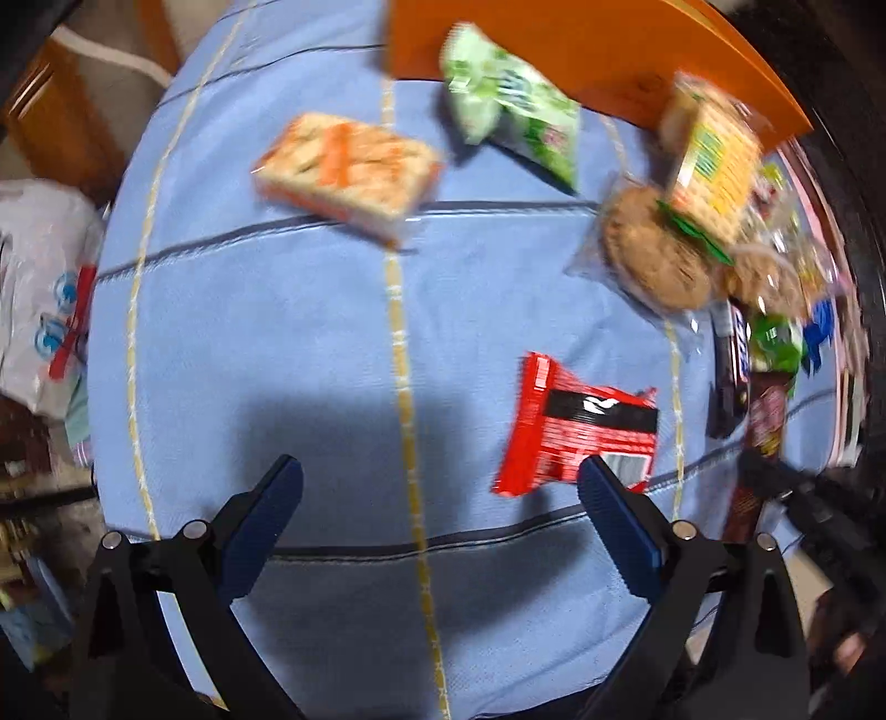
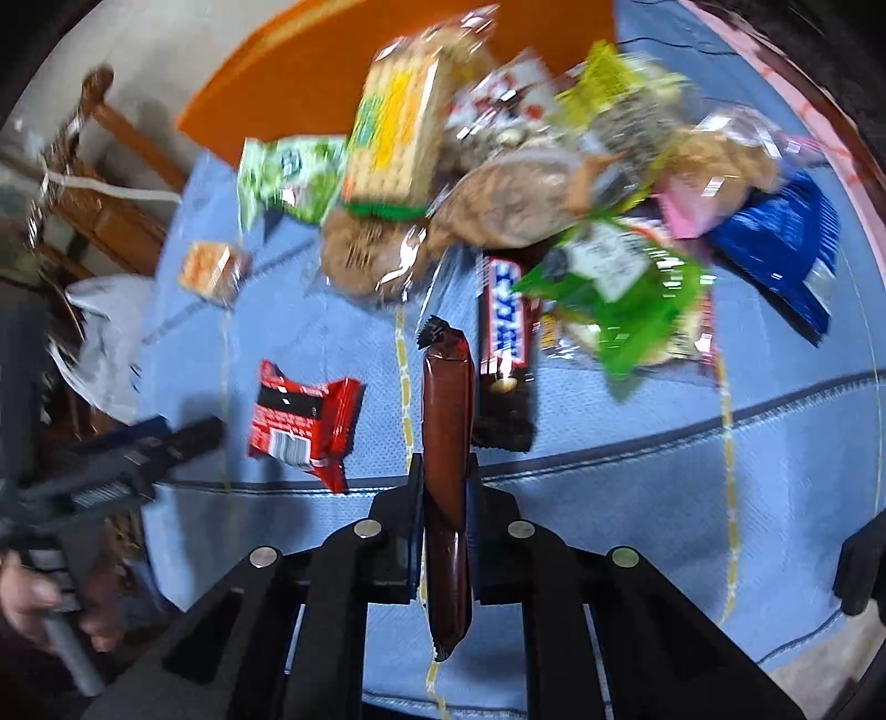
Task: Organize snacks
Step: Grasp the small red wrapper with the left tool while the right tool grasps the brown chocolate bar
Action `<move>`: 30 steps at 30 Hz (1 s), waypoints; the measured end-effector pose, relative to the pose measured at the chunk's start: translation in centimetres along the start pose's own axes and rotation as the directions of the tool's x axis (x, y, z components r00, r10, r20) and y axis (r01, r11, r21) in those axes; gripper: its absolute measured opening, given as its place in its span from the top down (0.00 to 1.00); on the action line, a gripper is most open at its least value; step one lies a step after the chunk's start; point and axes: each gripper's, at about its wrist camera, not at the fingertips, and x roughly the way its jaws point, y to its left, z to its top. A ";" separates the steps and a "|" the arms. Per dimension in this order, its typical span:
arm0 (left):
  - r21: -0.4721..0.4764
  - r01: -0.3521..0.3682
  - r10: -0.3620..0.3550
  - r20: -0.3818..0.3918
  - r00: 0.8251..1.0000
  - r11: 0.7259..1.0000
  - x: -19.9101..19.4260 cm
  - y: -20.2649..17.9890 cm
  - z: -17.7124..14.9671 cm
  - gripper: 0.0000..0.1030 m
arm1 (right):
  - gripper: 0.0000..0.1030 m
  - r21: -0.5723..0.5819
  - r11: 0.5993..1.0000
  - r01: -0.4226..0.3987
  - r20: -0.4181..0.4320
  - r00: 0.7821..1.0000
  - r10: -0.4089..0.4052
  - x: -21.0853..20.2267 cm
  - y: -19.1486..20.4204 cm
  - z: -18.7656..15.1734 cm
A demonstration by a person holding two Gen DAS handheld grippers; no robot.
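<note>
The right gripper (image 2: 444,471) is clamped tight on a brown snack bar (image 2: 447,421), which stands between the pads and juts past the fingertips toward the snack heap. The left gripper (image 1: 440,476) is spread wide with nothing between its blue pads (image 1: 266,520), hanging over the blue tablecloth (image 1: 310,343). Just off its right fingertip lies a red wrapper (image 1: 576,421); farther ahead and to its left is an orange-and-white packet (image 1: 349,166), and straight ahead a green bag (image 1: 509,111) lies partly on an orange mat (image 1: 581,44). No box or tray shows in either view; the snacks lie loose on the cloth. Ahead and right of the left gripper, a yellow cracker pack (image 1: 714,160) rests on bagged brown cookies (image 1: 653,255). The right wrist view shows the rest of that heap, ahead of the held bar: a dark chocolate bar (image 2: 504,343) just right of the bar's tip, a bright green pouch (image 2: 626,299), a blue packet (image 2: 781,249) far to the right, and clear bags behind them too blurred to read. It also shows the left gripper from the side, low at the left, and a hand (image 2: 33,598) on its handle. Only the left wrist view shows the white plastic bag (image 1: 39,288) plainly, beyond the cloth's left edge.
</note>
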 end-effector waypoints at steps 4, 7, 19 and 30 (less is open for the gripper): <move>0.127 -0.044 0.038 0.046 0.998 0.991 0.8 -3.6 -0.1 0.06 | 0.88 0.048 0.999 -0.016 0.007 1.000 0.016 -0.4 -1.1 -0.4; 0.175 -0.075 0.066 0.053 0.996 0.982 1.5 -5.3 0.0 0.06 | 0.88 0.064 0.998 -0.029 -0.003 1.000 0.029 -0.4 -2.0 -0.9; 0.104 -0.013 0.018 -0.049 0.999 0.994 4.4 -7.5 1.0 0.17 | 0.88 0.049 0.998 -0.034 -0.008 0.999 0.035 -1.2 -2.8 -1.0; 0.033 0.081 -0.084 0.101 0.991 0.996 -0.5 -3.2 1.4 0.51 | 0.88 0.045 0.992 -0.122 0.037 0.992 0.120 -2.8 -3.2 0.9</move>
